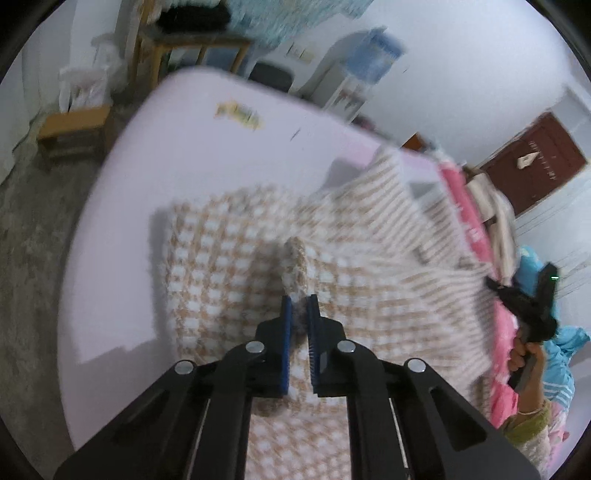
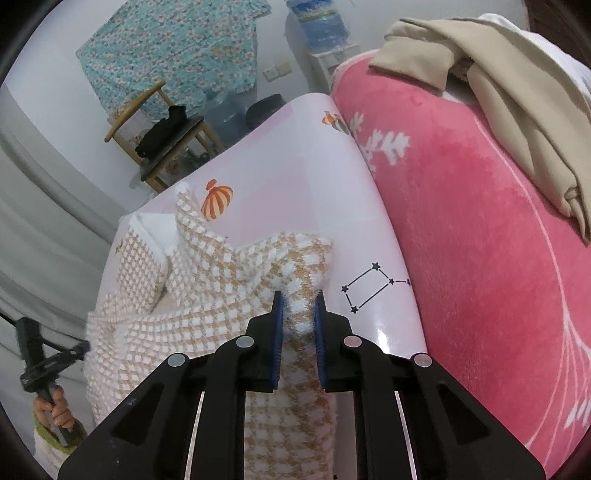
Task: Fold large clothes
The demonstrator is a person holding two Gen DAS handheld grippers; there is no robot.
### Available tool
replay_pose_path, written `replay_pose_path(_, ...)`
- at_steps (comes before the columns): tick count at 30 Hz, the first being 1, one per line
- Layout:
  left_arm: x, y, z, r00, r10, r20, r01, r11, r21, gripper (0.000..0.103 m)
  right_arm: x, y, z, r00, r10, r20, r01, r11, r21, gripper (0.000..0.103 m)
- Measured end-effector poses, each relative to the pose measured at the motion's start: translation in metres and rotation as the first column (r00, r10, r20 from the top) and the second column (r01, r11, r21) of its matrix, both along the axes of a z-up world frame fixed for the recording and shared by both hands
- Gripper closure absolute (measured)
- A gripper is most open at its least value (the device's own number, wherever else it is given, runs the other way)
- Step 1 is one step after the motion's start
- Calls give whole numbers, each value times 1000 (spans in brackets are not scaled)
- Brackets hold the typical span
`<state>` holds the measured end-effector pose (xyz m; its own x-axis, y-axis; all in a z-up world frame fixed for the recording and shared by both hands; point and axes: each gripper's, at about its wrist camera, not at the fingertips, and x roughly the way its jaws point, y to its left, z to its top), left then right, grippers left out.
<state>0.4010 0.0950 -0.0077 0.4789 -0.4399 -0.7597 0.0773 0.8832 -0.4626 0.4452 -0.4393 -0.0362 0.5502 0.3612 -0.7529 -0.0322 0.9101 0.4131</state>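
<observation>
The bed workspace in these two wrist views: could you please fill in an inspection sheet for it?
Surface: pale pink sheet, printed motifs.
Job's things: tan-and-white checked garment, rumpled, partly lifted.
Clutter: pink blanket beside it, beige clothes on top.
Grippers: left hand-held gripper and right hand-held gripper each pinch a garment fold.
Cables: nothing seen.
Surroundings: wooden chair, water bottles, brown door.
</observation>
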Motion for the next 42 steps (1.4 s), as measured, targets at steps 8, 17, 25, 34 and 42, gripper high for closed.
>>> replay_pose_path(8,-32,9,-11,999,-10,51,6,996,86,96,-1,21,5,999,24,32,-21,996,-91,92)
replay_pose_path(17,-36,-3,-2,984,-37,172,-5,971,240,96,3,33,4,999,13,48,-5,988,-157,93)
replay_pose_path(25,-33,6,-26,997,-4,74,-12,975,220,94,2,20,0,998,-54,37,58,991,-117,47)
replay_pose_path(34,-47,10,12,975,1,223,-53,973,227,89,-62,56,66,965,155,213,-127,983,-136,73)
replay_pose_path(42,-17,-55,-26,993,-105,56,81,943,323,88,-66,211,25,861,502,76,-488,860,-151,96)
